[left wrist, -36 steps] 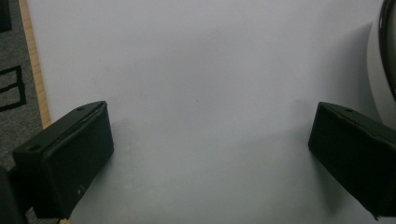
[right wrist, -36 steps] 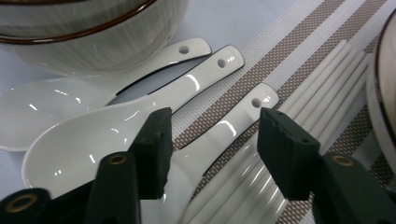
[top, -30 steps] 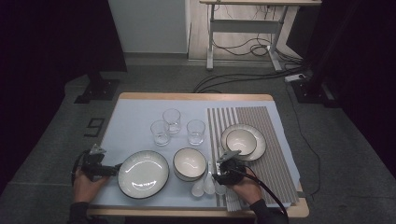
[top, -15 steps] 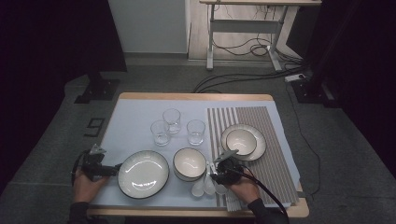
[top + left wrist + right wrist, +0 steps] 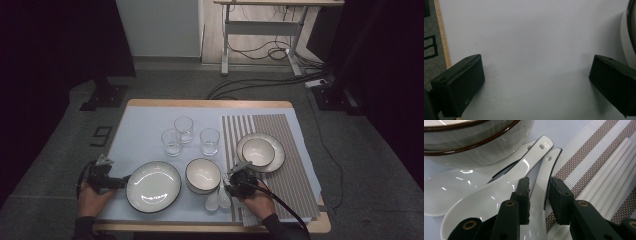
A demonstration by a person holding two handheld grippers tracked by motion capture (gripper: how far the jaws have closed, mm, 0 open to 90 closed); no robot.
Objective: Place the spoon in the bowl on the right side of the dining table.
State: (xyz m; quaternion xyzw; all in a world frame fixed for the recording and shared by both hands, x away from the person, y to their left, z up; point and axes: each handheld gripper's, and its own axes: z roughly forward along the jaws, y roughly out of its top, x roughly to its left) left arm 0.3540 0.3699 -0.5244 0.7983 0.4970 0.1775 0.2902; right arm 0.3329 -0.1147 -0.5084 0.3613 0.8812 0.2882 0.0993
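Observation:
Three white ceramic spoons (image 5: pixel 499 195) lie side by side next to the brown-rimmed bowl (image 5: pixel 474 142), at the edge of the striped mat. My right gripper (image 5: pixel 539 182) is low over them, its jaws either side of the rightmost spoon's handle (image 5: pixel 546 167). The jaws have just been closing, and a thin gap still shows at the right pad (image 5: pixel 560 200). In the high view the right gripper (image 5: pixel 229 192) sits by the spoons (image 5: pixel 217 200) in front of the bowl (image 5: pixel 203 175). My left gripper (image 5: pixel 120 181) is open beside the large plate (image 5: pixel 152 186), with only bare table cover between its jaws (image 5: pixel 536 75).
White chopsticks (image 5: pixel 604 182) lie on the striped mat (image 5: pixel 295 165) right of the spoons. A small bowl on a plate (image 5: pixel 260 151) stands on the mat farther back. Three glasses (image 5: pixel 185 129) stand mid-table. The plate's rim (image 5: pixel 631 27) is just right of the left gripper.
The right gripper has edged slightly left toward the spoons. The left hand and gripper have stayed put.

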